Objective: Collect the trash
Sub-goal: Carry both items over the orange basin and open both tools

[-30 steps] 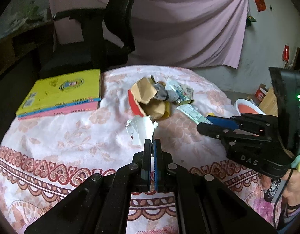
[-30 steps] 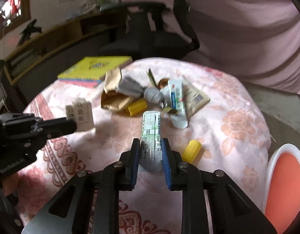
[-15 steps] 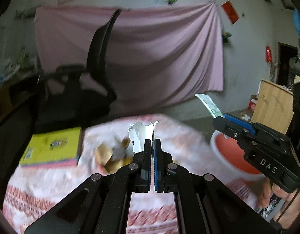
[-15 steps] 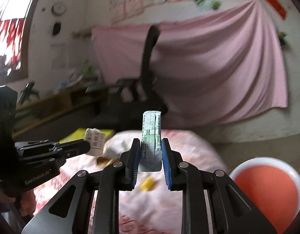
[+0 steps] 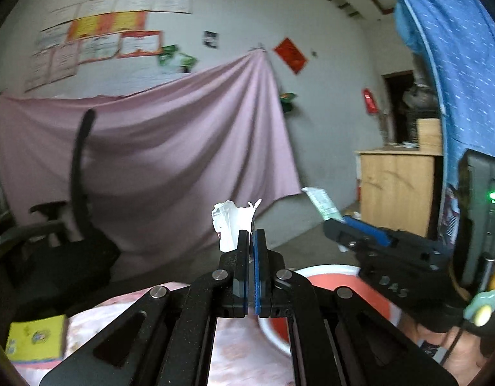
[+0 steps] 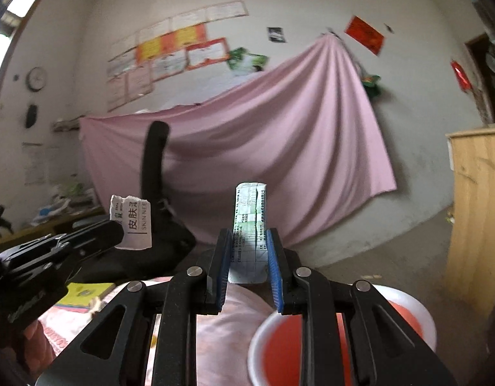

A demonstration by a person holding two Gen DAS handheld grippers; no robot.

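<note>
The left gripper (image 5: 251, 241) is clamped tight on a torn white wrapper (image 5: 231, 222), which sticks up from its tips at about 11 o'clock. The right gripper (image 6: 249, 251) is closed narrowly on a flat green-and-white sachet (image 6: 250, 222), pinched by its long edges and standing up at 12 o'clock between the blue pads. In the right wrist view the left gripper (image 6: 114, 233) enters at 9 o'clock with the wrapper (image 6: 131, 223), printed side showing; in the left wrist view the right gripper (image 5: 336, 225) comes in at 3 o'clock with the sachet (image 5: 323, 204) poking out.

Both pieces are lifted clear of the counter (image 6: 238, 315), whose floral cloth shows just below the grippers. The red bin (image 6: 405, 315) with its white rim sits low at 5 o'clock in the right view, and low at 4 o'clock in the left view (image 5: 324, 278), just beyond the counter's edge. Neither piece looks to be over its mouth yet.

So two pieces are picked up and neither is dropped; the release into the bin is the step left for this pair. A yellow book (image 5: 35, 337) lies at 8 o'clock on the counter. Any other trash on the counter is hidden behind the grippers, so how much more is left I cannot tell. Farther back stand a black chair (image 6: 154, 173) and a pink sheet (image 6: 279, 141) on the wall.
</note>
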